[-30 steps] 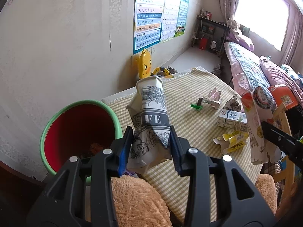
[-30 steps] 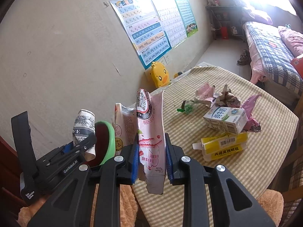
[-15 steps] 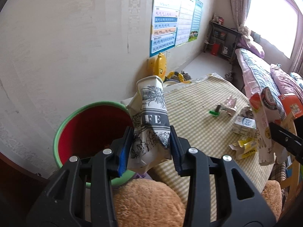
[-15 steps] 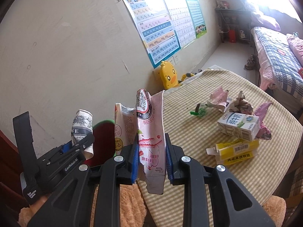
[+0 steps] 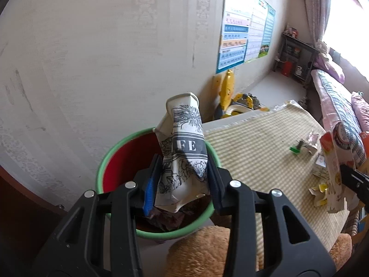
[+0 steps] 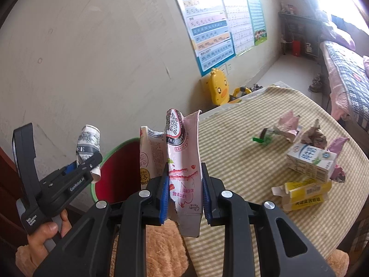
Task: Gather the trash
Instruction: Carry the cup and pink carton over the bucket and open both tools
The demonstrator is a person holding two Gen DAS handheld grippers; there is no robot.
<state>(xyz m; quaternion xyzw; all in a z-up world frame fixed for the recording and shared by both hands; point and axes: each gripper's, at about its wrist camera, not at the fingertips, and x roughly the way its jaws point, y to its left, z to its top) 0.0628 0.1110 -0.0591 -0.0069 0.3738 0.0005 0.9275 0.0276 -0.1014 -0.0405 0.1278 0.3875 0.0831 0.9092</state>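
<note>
My left gripper [image 5: 183, 182] is clamped on a crushed black-and-white paper cup [image 5: 184, 152], holding it upright right over the open red bin with a green rim [image 5: 108, 161], where darker trash already lies. My right gripper [image 6: 183, 198] pinches a flattened pink carton [image 6: 184, 161] just beside that bin. Farther out on the checked tablecloth [image 6: 242, 173] lie a white milk box [image 6: 311, 159], a yellow box [image 6: 306, 194], and crumpled pink wrappers [image 6: 288, 124].
</note>
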